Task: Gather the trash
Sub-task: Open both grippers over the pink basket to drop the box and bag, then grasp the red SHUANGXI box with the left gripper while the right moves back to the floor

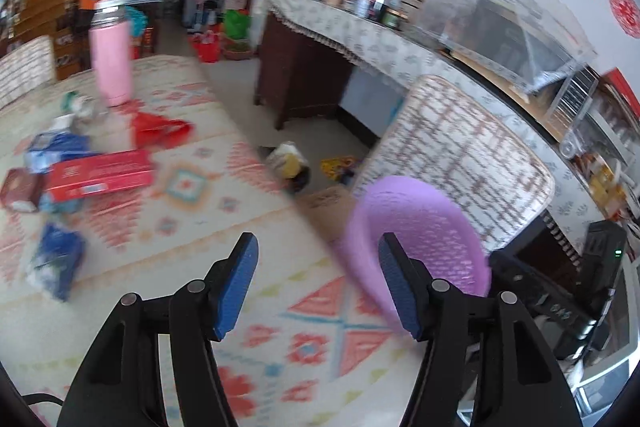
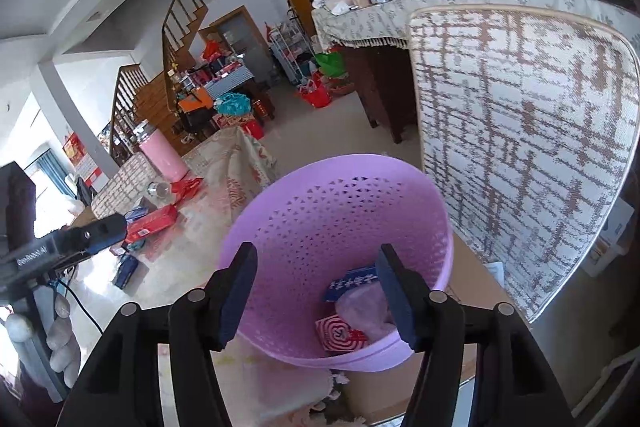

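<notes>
Two handheld grippers work over a table covered with a patterned cloth [image 1: 192,187].

In the left wrist view, the left gripper [image 1: 318,283] hovers above the near part of the table, close to its right edge. Its jaws stand apart with nothing between them. Trash lies scattered toward the table's left side: a long red box [image 1: 100,176], a small dark red box [image 1: 20,189] just beside it, a blue packet [image 1: 56,265] nearer the camera, and a red wrapper [image 1: 160,131] further back. A tall pink flask [image 1: 110,57] stands upright near the far edge, with a clear glass [image 1: 86,109] just beside it. The picture is blurred, so finer detail is lost. A purple basket [image 1: 424,227] shows off the table's right edge, in front of a chair back [image 1: 460,155] with a woven pattern; its inside is hidden from here.

The right wrist view looks down into that basket [image 2: 332,227], which is tilted toward the camera. The right gripper [image 2: 316,291] hangs over its near rim, jaws apart and empty. Inside, at the bottom, lie a blue patterned box [image 2: 348,283], a red and white box [image 2: 340,335] and a pale crumpled bag [image 2: 364,307]. A hand [image 2: 60,343] holding the left gripper appears at the lower left, and the table's litter is small in the distance.
</notes>
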